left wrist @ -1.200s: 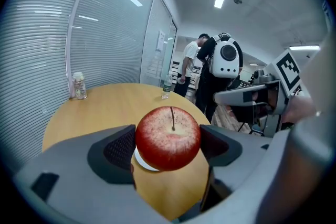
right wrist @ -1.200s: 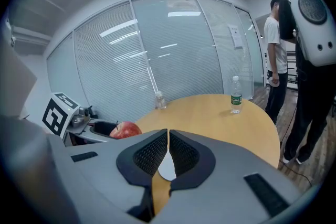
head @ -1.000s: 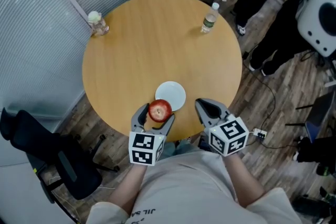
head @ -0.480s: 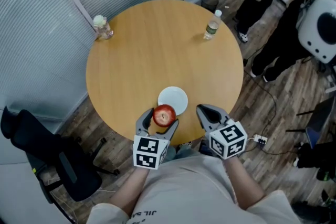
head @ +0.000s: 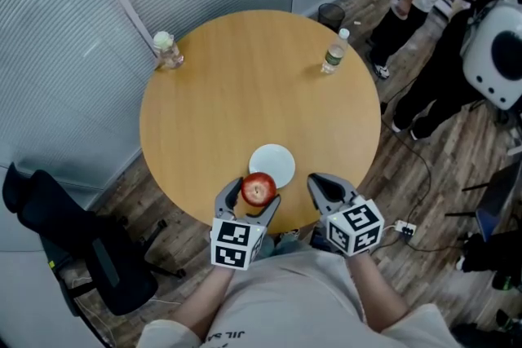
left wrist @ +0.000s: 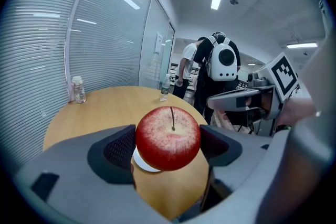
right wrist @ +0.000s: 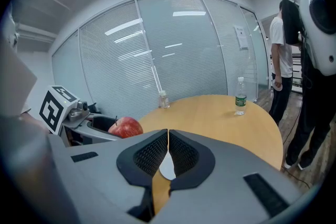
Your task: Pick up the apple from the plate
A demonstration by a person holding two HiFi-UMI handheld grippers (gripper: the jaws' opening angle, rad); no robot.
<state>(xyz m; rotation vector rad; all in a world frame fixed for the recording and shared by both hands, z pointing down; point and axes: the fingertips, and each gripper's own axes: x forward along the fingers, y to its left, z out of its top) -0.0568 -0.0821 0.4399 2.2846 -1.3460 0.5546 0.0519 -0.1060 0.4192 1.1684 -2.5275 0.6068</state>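
Note:
A red apple (head: 259, 188) (left wrist: 168, 138) (right wrist: 125, 127) is clamped between the jaws of my left gripper (head: 249, 197), held up off the table near its front edge. The small white plate (head: 272, 165) lies bare on the round wooden table (head: 245, 85), just beyond the apple; a sliver of the plate (left wrist: 144, 164) shows under the fruit in the left gripper view. My right gripper (head: 323, 185) hovers to the right of the plate, its jaws pressed together with nothing between them (right wrist: 168, 153).
A green-label water bottle (head: 334, 51) stands at the table's far right edge and a small clear bottle (head: 166, 50) at the far left. People (head: 440, 20) stand beyond the table on the right. A dark office chair (head: 73, 244) sits left of me. Window blinds line the left wall.
The camera has drifted, so the table sits slightly lower and to the right. The apple stays gripped in the left gripper, lifted a bit nearer me from the plate. The right gripper holds its place.

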